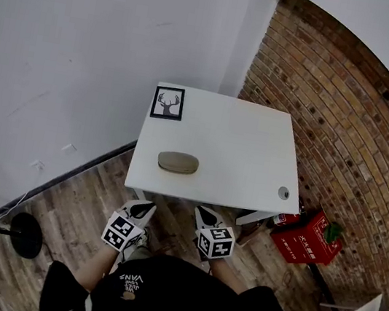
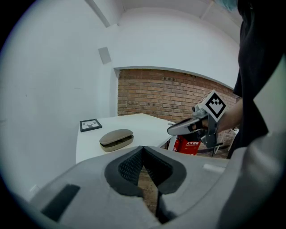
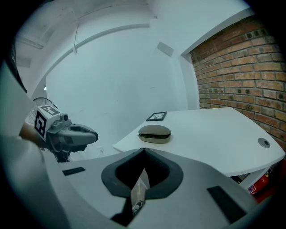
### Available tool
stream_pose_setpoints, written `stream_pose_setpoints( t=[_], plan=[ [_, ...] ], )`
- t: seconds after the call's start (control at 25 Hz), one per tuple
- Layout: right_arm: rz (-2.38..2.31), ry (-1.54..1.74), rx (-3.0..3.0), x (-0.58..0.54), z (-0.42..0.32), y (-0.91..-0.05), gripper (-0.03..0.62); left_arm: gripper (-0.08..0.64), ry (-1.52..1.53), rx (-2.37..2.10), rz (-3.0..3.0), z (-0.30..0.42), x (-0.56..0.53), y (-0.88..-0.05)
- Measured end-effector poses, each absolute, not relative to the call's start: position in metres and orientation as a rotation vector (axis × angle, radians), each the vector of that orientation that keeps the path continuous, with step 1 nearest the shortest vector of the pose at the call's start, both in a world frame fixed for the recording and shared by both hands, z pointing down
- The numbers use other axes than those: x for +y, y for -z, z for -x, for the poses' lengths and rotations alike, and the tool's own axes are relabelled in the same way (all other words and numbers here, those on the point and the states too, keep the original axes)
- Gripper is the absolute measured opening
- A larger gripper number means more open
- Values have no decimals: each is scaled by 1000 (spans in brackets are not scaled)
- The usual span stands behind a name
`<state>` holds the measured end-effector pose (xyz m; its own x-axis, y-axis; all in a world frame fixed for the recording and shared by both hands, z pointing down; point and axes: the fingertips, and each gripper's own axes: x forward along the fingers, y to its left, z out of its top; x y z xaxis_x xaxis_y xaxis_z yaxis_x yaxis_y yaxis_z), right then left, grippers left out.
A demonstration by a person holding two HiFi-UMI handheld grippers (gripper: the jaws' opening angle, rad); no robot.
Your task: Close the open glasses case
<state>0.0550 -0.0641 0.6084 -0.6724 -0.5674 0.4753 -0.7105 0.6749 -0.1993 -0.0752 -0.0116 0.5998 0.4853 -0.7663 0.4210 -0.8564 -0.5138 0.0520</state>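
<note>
- On the counter (image 1: 255,146), near its front edge: glasses case (image 1: 178,162), lid ajar, long axis crosswise.
- Left claw (image 1: 142,211) and right claw (image 1: 205,216): jaws together, empty; case lies ahead between them, neither clearly nearer.

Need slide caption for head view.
Left tongs and right tongs, shut, short of the table; case near its front edge.

Near edge: table (image 1: 254,154) open for approach up to the glasses case (image 1: 178,162).
Far-left corner: framed picture (image 1: 168,103) blocks it.
Right half: free; cable hole (image 1: 283,192) by the near-right corner.
</note>
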Motion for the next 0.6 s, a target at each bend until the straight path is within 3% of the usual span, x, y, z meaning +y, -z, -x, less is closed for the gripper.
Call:
stream_pose_setpoints(
  t=[0.6],
  plan=[
    [-995,-498,-2493,-58,-69,-614,-2,9,-502,-1433,-2469,64,-6,-599]
  ],
)
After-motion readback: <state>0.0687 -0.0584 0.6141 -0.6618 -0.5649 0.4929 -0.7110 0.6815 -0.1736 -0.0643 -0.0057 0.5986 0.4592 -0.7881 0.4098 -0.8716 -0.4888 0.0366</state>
